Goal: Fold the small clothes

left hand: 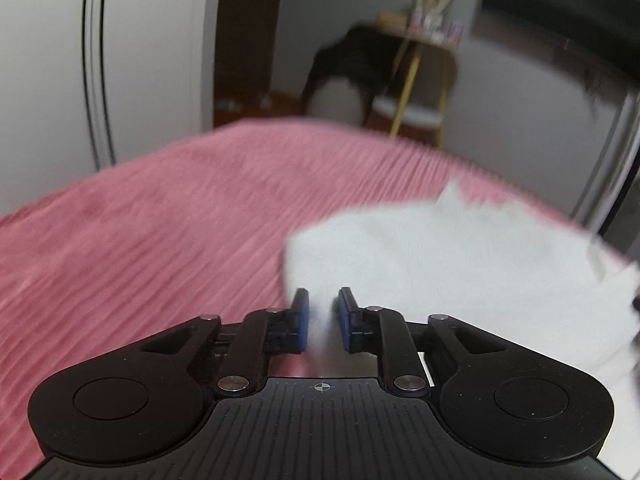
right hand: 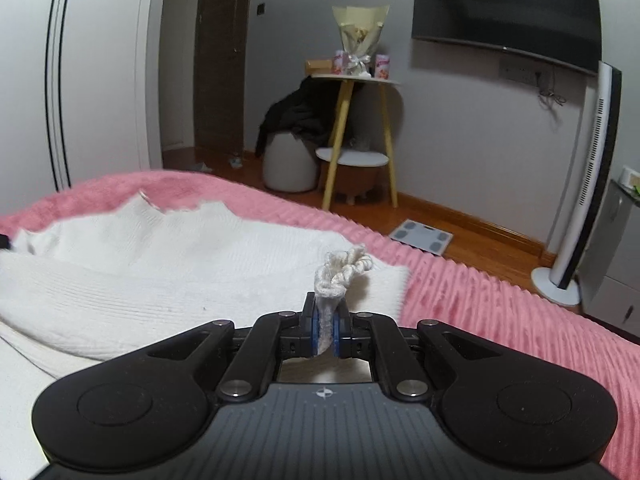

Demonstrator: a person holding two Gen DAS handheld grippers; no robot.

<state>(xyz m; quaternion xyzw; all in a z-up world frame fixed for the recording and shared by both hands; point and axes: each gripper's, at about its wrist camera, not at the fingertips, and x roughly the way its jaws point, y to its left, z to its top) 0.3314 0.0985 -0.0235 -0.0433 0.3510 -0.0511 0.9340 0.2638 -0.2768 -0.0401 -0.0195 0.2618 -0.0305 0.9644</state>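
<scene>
A white knit garment lies spread on the pink bedspread. My right gripper is shut on a bunched, twisted bit of its near right edge, which sticks up above the blue pads. In the blurred left wrist view the same garment lies to the right. My left gripper sits at its near left corner, with a narrow strip of white cloth filling the gap between the blue pads, which are closed on it.
The pink ribbed bedspread stretches left and ahead to the bed's far edge. Beyond it are a wooden side table with a bouquet, a grey stool with dark clothes, a wall television, a floor scale and a tower fan.
</scene>
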